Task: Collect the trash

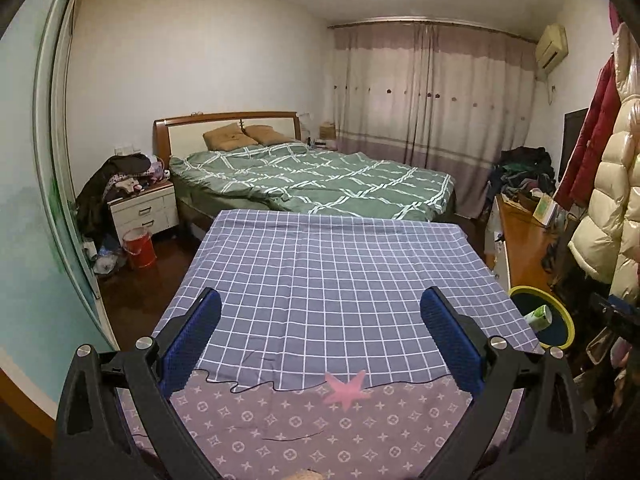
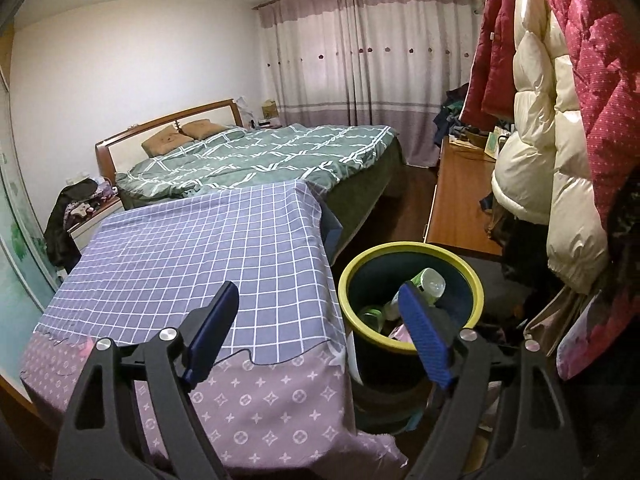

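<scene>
- The left gripper [image 1: 320, 320] stands wide, its blue pads far apart with nothing between them, only the checked tablecloth [image 1: 328, 272] beneath.
- Just under that claw's near end the cloth changes to a mauve patterned band with a pink star [image 1: 345, 389] sewn on it, lying between the two fingers.
- Off past its right finger, beyond the table's edge, sits the trash bin [image 1: 568, 322] with a yellow-green rim; a pale green piece of trash [image 1: 541, 315] shows inside it.
- The right gripper [image 2: 320, 312] is also spread wide and holds nothing; its left finger hangs over the table's corner, its right finger [image 2: 426, 340] over the bin's mouth.
- Directly behind that right finger lies the collected trash: a green-labelled plastic bottle [image 2: 428, 280] leaning on the bin's inner wall, with more clear and pinkish scraps lower down that are too cluttered to name.
- Farther ahead of both claws stands a bed [image 2: 260, 152] with a green plaid quilt, and drawn curtains [image 2: 360, 52] behind it.
- To the right of the right claw hang padded coats [image 2: 532, 128], cream and red, above a wooden cabinet top [image 2: 460, 200].
</scene>
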Demonstrator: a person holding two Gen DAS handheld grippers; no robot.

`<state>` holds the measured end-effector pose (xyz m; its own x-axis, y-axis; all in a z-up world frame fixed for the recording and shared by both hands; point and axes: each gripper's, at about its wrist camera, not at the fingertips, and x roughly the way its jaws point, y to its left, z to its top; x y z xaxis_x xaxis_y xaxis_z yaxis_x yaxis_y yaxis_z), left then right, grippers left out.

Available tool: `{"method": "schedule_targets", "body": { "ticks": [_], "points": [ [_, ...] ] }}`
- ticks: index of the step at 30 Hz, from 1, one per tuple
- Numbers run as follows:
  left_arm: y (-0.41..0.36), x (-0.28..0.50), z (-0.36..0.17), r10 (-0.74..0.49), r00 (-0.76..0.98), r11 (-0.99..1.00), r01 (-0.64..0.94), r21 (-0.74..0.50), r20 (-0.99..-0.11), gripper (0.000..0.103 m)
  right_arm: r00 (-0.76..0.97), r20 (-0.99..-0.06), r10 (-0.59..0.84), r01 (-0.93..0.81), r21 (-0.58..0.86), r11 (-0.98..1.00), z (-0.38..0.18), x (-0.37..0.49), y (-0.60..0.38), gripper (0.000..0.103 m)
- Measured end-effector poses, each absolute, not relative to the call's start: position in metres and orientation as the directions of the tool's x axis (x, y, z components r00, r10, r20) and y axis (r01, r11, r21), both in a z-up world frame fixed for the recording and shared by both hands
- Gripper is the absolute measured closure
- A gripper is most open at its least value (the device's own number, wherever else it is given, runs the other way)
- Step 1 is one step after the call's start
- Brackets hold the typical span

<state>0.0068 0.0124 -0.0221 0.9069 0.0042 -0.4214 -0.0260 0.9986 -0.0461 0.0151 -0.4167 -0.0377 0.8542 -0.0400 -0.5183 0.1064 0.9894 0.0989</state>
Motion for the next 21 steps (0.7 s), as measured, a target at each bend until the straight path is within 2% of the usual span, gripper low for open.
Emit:
{"method": "schedule_targets", "body": {
  "ticks": [21],
  "points": [
    [0.000, 0.010, -0.018, 0.012, 0.907, 1.000, -0.020, -0.014, -0.420, 0.005, 0.855, -0.517, -0.038, 0.106, 0.102, 0.989, -0.042, 0.013, -0.413, 0.025]
  ]
}}
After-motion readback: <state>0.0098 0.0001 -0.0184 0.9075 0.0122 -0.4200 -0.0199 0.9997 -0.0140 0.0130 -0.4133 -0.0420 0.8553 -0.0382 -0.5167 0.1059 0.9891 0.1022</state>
